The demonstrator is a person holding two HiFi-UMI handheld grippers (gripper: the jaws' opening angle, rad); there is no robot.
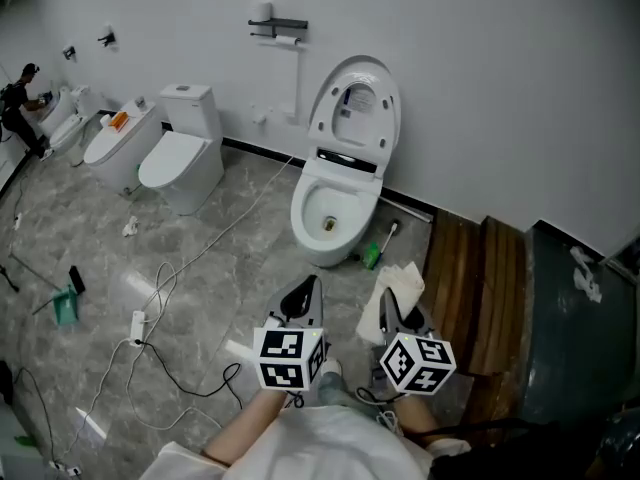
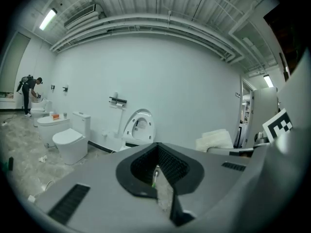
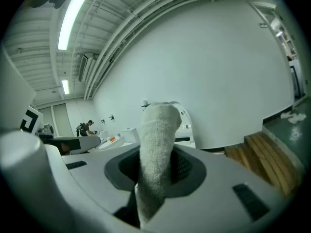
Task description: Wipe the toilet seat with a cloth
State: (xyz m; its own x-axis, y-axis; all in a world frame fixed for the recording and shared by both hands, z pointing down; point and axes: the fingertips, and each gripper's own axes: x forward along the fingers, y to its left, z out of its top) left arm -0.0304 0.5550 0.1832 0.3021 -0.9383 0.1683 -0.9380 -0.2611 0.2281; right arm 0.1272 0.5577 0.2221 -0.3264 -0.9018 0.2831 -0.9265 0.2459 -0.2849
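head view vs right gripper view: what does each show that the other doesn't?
Head view only: toilet bowl from above, green brush at its base, cables across the floor. Right gripper view only: ceiling lights, and its jaws closed on the cloth, close up. Both: the cloth, the raised toilet lid, the wooden steps.

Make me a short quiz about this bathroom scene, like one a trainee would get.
1. What does the right gripper hold? A) a brush B) a cloth C) nothing
2. True or false: the left gripper is shut and empty.
3. Fill in the blank: the lid of the toilet just ahead stands ____.

Key: 1 B; 2 true; 3 up.
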